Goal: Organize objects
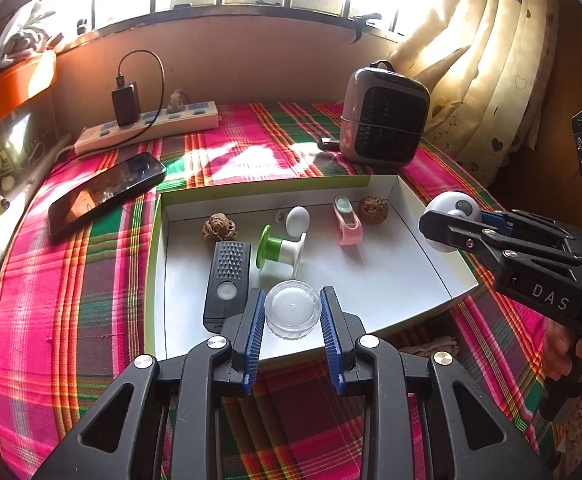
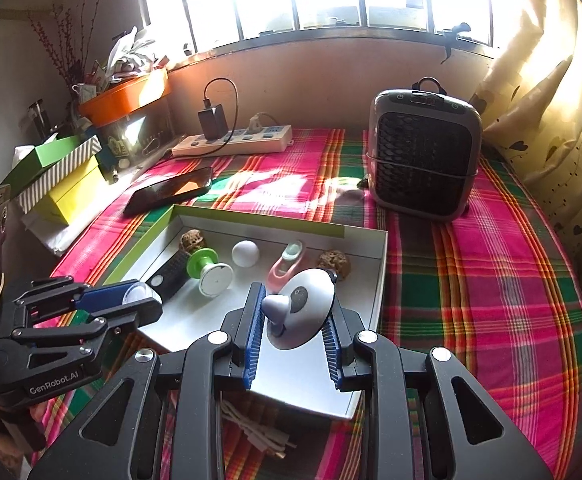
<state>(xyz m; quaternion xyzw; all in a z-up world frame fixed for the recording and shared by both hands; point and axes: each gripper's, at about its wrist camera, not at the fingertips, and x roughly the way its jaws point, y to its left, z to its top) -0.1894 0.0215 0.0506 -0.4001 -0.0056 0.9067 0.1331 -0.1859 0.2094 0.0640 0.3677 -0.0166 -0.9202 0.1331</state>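
Note:
My left gripper (image 1: 292,293) is shut on a small clear round jar with a white lid (image 1: 293,316), held over the near edge of a shallow white box with a green rim (image 1: 437,232). My right gripper (image 2: 294,298) is shut on a grey-and-white domed gadget (image 2: 311,304) above the box's (image 2: 382,276) right part. In the box lie two walnuts (image 1: 219,228), a black grater-like device (image 1: 229,280), a green-and-white spool (image 1: 281,250), a white egg shape (image 1: 298,220) and a pink clip (image 1: 347,226). In each wrist view the other gripper (image 1: 447,222) (image 2: 145,298) shows with its load.
The box sits on a pink plaid cloth (image 2: 471,300). A grey heater (image 2: 423,156) stands at the back right, a power strip (image 2: 235,142) with a charger along the wall, and a dark phone (image 2: 169,190) lies left of the box. Stacked boxes (image 2: 63,184) crowd the far left.

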